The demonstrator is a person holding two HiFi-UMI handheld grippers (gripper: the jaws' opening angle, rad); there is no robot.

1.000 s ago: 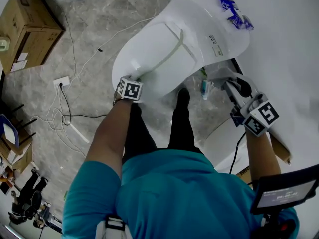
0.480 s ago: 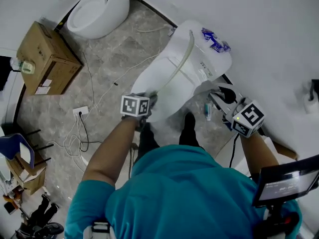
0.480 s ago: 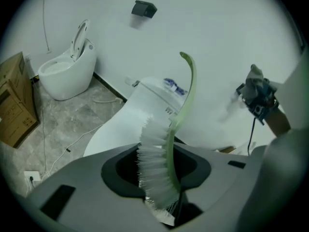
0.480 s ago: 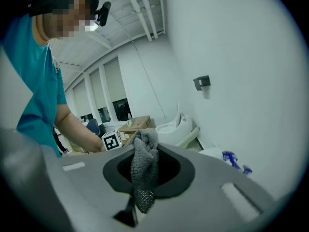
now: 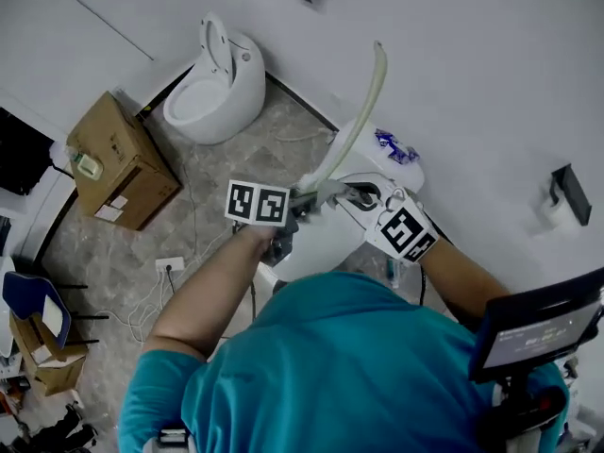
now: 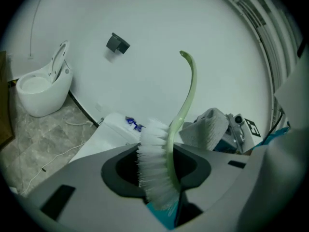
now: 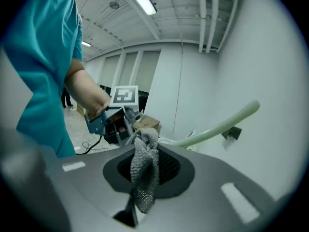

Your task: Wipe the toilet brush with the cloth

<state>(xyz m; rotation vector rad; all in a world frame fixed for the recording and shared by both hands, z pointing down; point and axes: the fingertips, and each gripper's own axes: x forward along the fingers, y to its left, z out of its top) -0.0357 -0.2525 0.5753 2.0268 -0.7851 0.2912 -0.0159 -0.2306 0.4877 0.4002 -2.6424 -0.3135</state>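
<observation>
White wall (image 5: 472,64) fills the top and right of the head view, with veined marble floor (image 5: 217,196) running below it on the left. The person's teal shirt (image 5: 330,366) takes up the bottom of that view, both forearms reaching forward. Right under the arms sits the near toilet (image 5: 326,243), lid down. A second toilet (image 5: 212,97) stands against the wall at upper left, seat up, and a cardboard box (image 5: 123,163) sits on the floor to its left.

Both tools are held up over the near toilet, tips almost meeting. The left tool (image 5: 304,199) pinches the toilet brush (image 6: 157,168) at its white bristle head, and the pale green handle curves up against the wall. The right tool (image 5: 366,196) clamps the grey knitted cloth (image 7: 145,173), which bunches above the jaws and hangs down between them. The cloth sits just beside the brush's lower handle; contact can't be made out. A small blue-and-white packet (image 5: 394,146) lies on the near toilet's tank.
</observation>
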